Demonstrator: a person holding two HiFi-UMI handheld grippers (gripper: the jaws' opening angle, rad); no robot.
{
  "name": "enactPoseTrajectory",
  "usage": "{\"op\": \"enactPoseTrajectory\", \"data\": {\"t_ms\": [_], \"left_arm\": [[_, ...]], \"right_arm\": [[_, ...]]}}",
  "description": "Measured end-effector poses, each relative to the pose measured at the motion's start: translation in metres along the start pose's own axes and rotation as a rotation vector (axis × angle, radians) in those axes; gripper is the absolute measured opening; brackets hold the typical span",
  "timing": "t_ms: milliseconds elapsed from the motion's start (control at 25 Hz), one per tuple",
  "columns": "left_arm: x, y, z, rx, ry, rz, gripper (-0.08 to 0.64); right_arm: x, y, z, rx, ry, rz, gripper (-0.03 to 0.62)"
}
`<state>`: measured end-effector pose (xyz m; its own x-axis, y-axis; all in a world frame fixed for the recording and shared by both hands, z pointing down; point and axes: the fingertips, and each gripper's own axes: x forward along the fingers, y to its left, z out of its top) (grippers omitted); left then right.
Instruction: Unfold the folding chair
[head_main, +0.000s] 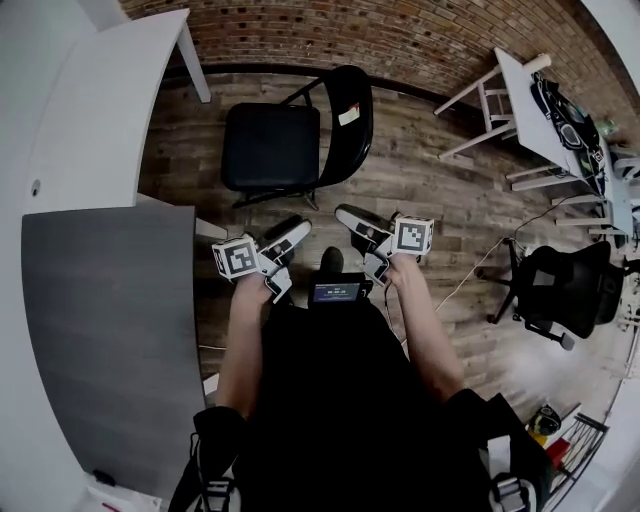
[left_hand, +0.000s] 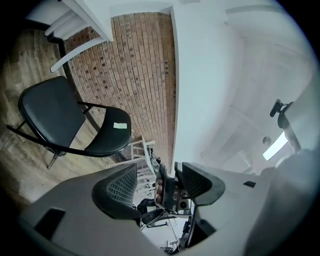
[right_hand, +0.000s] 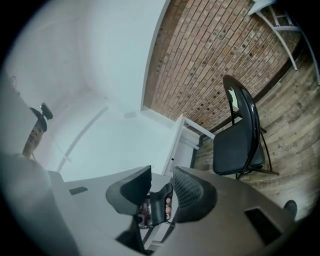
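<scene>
Closest to us are our own dark-clothed torso and two forearms, each ending in a tool held at waist height: the left tool (head_main: 290, 255) and the right tool (head_main: 358, 243) angle inward toward one another, and both have their jaws standing apart with nothing clamped; each one's own view shows only the other tool beyond its gap. Ahead of both, well apart from either, stands the folding chair (head_main: 270, 145), already open as we judge it, seat level and backrest (head_main: 352, 115) upright on the seat's right side, so its seat-to-back line runs across our view. We reckon the left tool is slightly nearer the seat, while the right one lines up with the backrest. It rests on a wood-plank floor (head_main: 430, 190) before a brick wall (head_main: 400, 30), with a grey bench (head_main: 100, 330) at our left and an office chair (head_main: 570, 285) off to the right
</scene>
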<state>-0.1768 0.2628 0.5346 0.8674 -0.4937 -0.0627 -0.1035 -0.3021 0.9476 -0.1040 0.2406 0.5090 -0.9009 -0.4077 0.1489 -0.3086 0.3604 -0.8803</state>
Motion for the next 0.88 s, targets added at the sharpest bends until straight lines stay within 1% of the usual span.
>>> {"op": "enactPoseTrajectory", "data": {"t_ms": [120,240,280,400,520,640,800,880], "left_arm": [[-0.002,-0.012,-0.009,-0.004,0.006,-0.014,0.296],[-0.003,-0.017,-0.001,0.009,-0.006,0.003,0.296],[-0.004,-0.019,0.003,0.013,-0.013,0.007,0.296],[-0.010,-0.032,0.002,0.035,-0.021,0.012,0.296],[-0.011,-0.041,-0.005,0.058,-0.026,0.018,0.296],[-0.005,-0.047,-0.019,0.057,-0.016,0.036,0.296],[0.005,-0.057,-0.037,0.098,-0.007,0.073,0.296],[0.006,-0.057,-0.039,0.116,-0.006,0.088,0.296]], "right_arm": [[-0.006,0.010,-0.008,-0.005,0.004,0.030,0.141],[-0.009,0.003,-0.008,-0.012,0.012,0.003,0.133],[-0.008,0.005,-0.006,-0.018,0.009,0.007,0.133],[-0.010,0.023,-0.005,-0.055,-0.002,0.054,0.124],[-0.017,0.031,-0.010,-0.039,-0.009,0.099,0.120],[-0.030,0.032,-0.006,-0.042,-0.026,0.135,0.115],[-0.056,0.032,-0.002,-0.058,-0.035,0.174,0.107],[-0.060,0.030,-0.001,-0.062,-0.036,0.182,0.103]]}}
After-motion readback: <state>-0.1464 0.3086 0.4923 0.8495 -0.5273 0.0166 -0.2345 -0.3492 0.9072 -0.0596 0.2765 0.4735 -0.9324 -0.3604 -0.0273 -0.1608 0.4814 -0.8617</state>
